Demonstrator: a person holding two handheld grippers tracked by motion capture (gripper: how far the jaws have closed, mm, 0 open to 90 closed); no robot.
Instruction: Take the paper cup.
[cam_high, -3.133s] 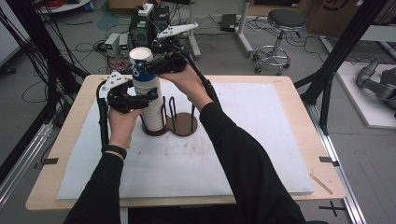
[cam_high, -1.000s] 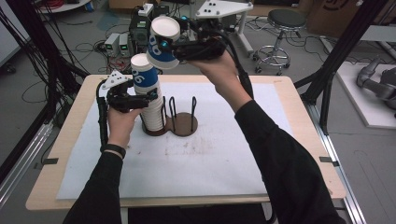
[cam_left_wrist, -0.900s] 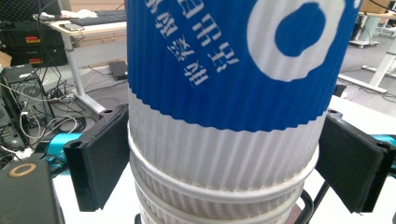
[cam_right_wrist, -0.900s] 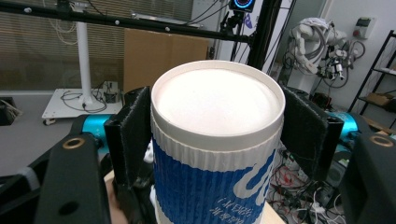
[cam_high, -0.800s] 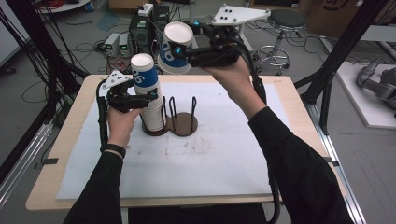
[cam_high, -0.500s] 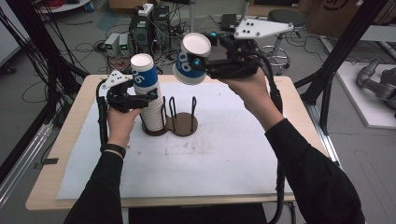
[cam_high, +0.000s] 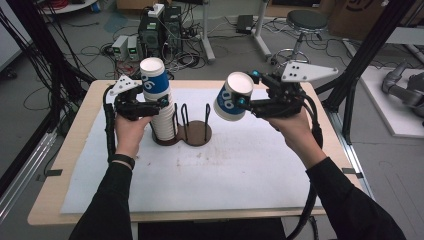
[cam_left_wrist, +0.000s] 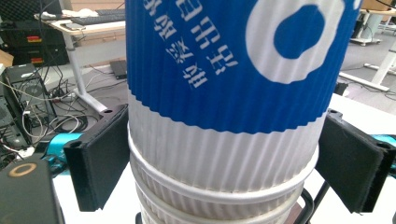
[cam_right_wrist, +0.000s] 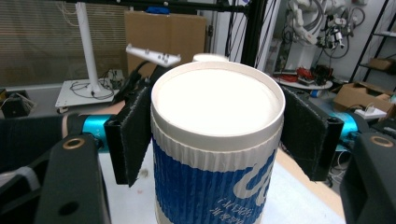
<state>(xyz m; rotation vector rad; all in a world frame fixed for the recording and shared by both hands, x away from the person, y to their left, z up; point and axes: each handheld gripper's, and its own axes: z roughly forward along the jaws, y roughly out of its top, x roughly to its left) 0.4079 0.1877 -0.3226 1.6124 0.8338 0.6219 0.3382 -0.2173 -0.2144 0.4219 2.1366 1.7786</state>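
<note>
single cup (cam_high: 232, 97): lifted off stack (cam_high: 161, 112), carried rightward, clamped in right gripper (cam_high: 242, 102); left gripper (cam_high: 161, 104) grips stack; unstacking underway.

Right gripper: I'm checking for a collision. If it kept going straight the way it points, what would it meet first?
Probably the cup stack that the left gripper steadies; the right gripper, holding a paper cup, points leftward, though depth is unclear.

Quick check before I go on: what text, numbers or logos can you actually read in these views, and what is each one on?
Stack of cups: white Chinese characters on the blue band, upside down, too blurred to read; beside them a white ring mark.
Held cup: white lettering on blue, cut off and inverted, unreadable; in the high view large white shapes, not legible.
Nothing else readable.
</note>
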